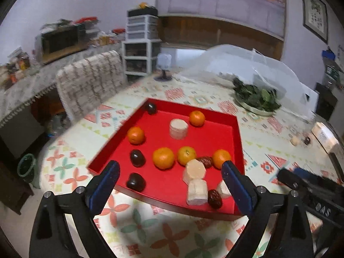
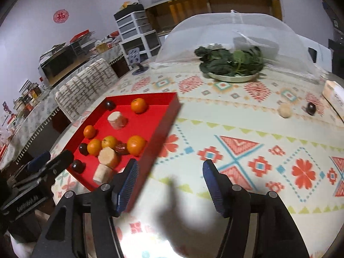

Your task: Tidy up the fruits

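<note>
Left claw [image 1: 171, 177] agape, red tray [image 1: 215, 116] below

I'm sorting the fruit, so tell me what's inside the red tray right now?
In the red tray: five oranges, four pale peeled chunks, four dark round fruits and two wrinkled red dates. The left gripper's finger partly covers one chunk.

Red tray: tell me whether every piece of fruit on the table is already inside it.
No: a pale round piece and a dark fruit sit on the tablecloth, well apart from the red tray.
</note>
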A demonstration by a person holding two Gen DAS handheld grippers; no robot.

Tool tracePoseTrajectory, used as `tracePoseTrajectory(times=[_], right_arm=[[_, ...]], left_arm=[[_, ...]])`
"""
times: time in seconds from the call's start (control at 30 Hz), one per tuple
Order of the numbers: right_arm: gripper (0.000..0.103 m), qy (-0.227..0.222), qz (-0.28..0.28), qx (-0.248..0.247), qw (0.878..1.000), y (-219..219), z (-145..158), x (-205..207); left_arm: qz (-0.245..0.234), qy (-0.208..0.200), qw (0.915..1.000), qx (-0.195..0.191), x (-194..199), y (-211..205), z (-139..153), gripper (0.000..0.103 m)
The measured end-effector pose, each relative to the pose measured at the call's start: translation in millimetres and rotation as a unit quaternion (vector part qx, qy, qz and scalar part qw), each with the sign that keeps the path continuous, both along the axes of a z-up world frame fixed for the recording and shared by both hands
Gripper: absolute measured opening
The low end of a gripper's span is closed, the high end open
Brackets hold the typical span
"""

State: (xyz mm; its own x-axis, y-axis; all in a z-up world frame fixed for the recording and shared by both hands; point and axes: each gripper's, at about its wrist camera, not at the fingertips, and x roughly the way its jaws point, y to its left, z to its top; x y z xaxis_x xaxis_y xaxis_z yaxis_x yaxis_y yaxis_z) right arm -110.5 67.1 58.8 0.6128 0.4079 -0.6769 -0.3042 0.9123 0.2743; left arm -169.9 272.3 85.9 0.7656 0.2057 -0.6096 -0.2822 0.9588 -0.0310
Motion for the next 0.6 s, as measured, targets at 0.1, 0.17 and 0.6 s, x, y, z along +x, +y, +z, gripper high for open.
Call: tracePoseTrajectory(times=[0.1,0.17,0.6], right_arm=[[0.067,-0.008,0.001,-0.001,1.0,-8,1,-9],[0.067,-0.011,0.009,0.001,1.0,-8,2,-16],[0.075,-0.037,0.05,-0.03,0.998,2,0,-50]], left_arm=[[0.091,-0.048,0.9914,0.082,-19,-11,22,0.097],[0.138,-0.082,0.9792,0.124,-34,-19,36,0.103],[0.108,-0.034,0.992,0.055,-45,-31,22,0.103]])
